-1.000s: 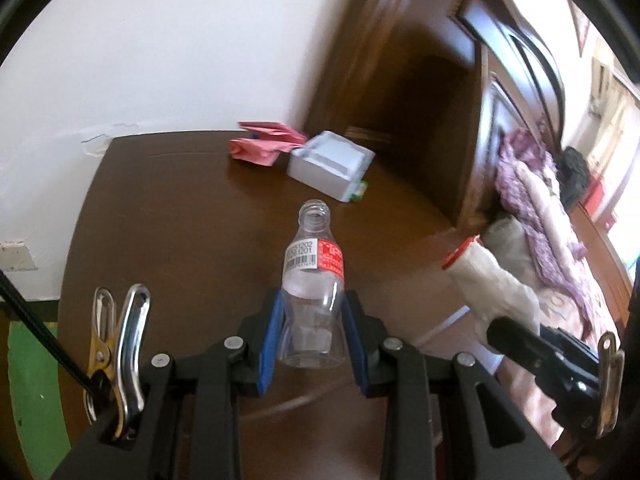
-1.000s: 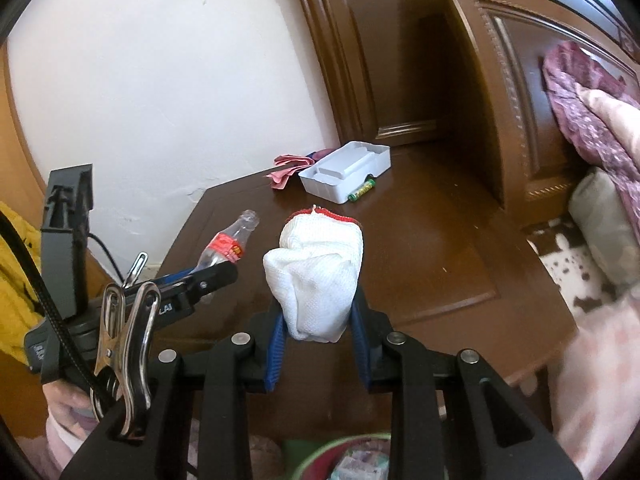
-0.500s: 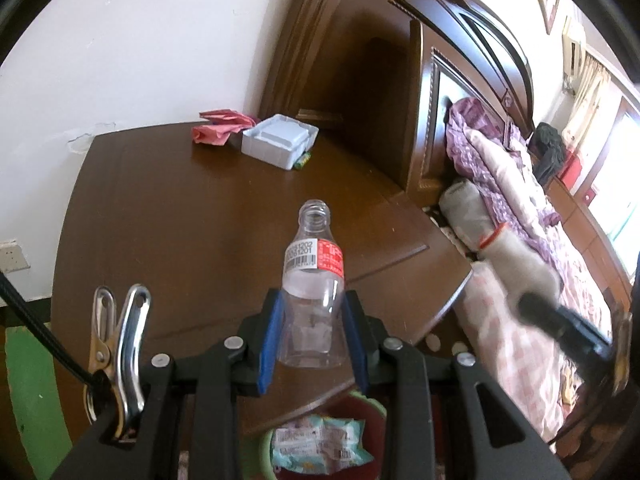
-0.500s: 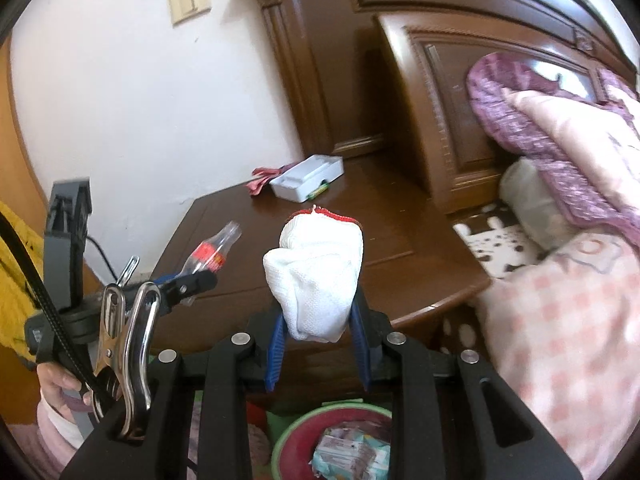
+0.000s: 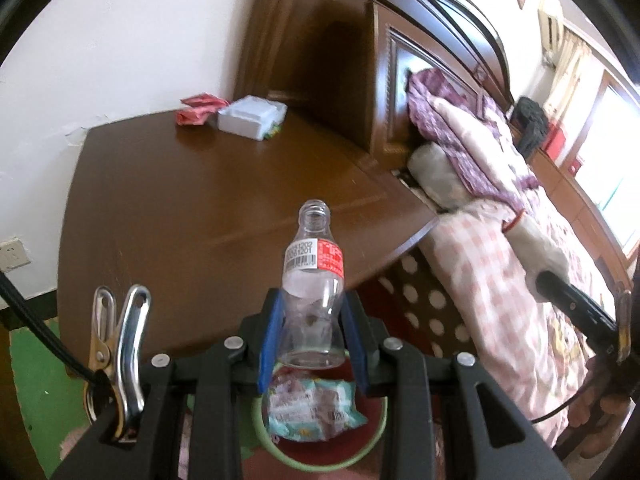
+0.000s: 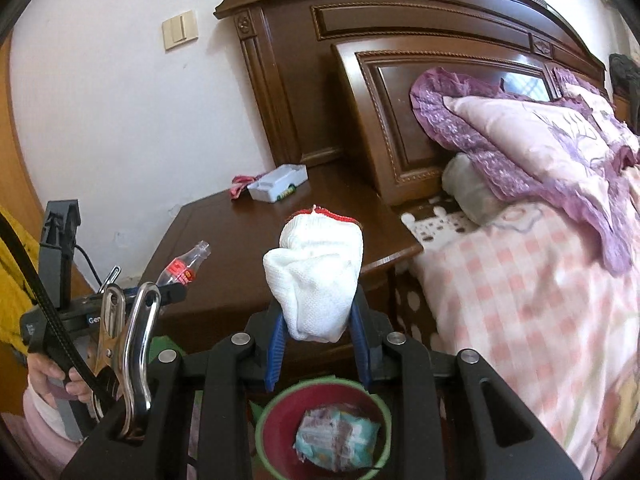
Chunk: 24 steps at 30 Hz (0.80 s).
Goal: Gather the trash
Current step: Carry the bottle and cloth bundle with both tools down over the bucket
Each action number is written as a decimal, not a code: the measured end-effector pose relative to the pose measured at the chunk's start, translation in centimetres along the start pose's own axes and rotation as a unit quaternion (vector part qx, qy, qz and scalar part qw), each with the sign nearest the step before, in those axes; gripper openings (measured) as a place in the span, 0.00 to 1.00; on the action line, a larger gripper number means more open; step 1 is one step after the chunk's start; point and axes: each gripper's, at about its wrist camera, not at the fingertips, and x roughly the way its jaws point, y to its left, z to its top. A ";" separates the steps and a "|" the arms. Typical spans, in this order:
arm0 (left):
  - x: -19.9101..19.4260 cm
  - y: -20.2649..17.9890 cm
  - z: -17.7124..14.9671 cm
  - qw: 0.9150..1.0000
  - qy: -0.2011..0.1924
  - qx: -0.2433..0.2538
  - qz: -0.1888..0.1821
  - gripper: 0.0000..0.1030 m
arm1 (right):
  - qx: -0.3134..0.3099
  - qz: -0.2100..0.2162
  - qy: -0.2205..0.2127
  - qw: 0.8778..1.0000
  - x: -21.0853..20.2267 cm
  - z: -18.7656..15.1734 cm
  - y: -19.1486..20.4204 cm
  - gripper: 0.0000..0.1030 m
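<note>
My left gripper point(image 5: 313, 330) is shut on an empty clear plastic bottle point(image 5: 314, 288) with a red label, neck pointing away; the bottle point(image 6: 185, 267) also shows at the left of the right wrist view. My right gripper point(image 6: 318, 344) is shut on a bunched white knit glove point(image 6: 316, 276) with a red cuff; the glove point(image 5: 536, 242) shows at the right of the left wrist view. Below both grippers stands a red bin with a green rim point(image 6: 264, 412), point(image 5: 378, 432). A crumpled pale-blue wrapper point(image 6: 338, 438), point(image 5: 312, 406) lies inside it.
A dark wooden nightstand point(image 5: 192, 200) carries a white foam box point(image 5: 252, 116) and a red packet point(image 5: 198, 110) at its far corner by the wall. To the right is a bed with a pink checked cover point(image 6: 532, 300), purple pillows point(image 6: 520, 128) and a wooden headboard point(image 6: 420, 80).
Both grippers have drawn back from the nightstand and risen slightly, each keeping its load. The bin with the wrapper has come into view beneath them, and more of the bed shows.
</note>
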 end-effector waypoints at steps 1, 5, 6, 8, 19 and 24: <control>-0.1 -0.3 -0.6 1.000 0.004 0.002 -0.001 0.31 | 0.001 0.001 0.002 1.000 -0.2 -0.6 0.0 0.29; -0.3 -1.2 -2.7 1.000 0.017 0.011 -0.014 0.31 | 0.008 0.005 0.010 1.000 -0.8 -3.0 0.0 0.29; -0.3 -1.4 -3.0 1.000 0.020 0.013 -0.017 0.31 | 0.011 0.006 0.013 1.000 -0.8 -3.7 0.1 0.29; -0.3 -1.8 -3.9 0.999 0.026 0.021 -0.020 0.31 | 0.016 0.008 0.019 1.000 -0.7 -5.0 0.2 0.29; 0.9 -4.6 -8.6 0.995 0.047 0.088 -0.023 0.31 | 0.025 0.006 0.050 0.998 1.6 -9.5 1.3 0.29; 2.8 -5.1 -10.0 0.993 0.058 0.098 -0.023 0.31 | 0.031 -0.003 0.061 0.998 2.7 -11.1 1.3 0.29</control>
